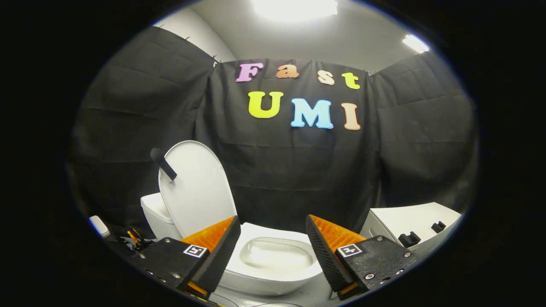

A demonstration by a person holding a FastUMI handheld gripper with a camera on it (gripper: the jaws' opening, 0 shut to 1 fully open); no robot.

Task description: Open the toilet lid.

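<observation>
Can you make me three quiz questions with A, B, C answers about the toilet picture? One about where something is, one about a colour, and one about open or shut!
1. Where is the toilet bowl?
A. Just ahead of the fingers, showing in the gap between them
B. On top of the white cabinet
C. Hanging from the ceiling

2. What colour is the toilet lid?
A. Black
B. White
C. Green

3. How is the lid?
A. Flat down over the bowl
C. Lying on the floor
B. Raised upright, bowl uncovered

Answers:
1 A, the bowl sits low in the gap of the gripper, whose fingers are spread and hold nothing.
2 B, lid and bowl are both white; only the handle sticking out of the lid is black.
3 B, the lid stands up behind the open bowl.
</observation>
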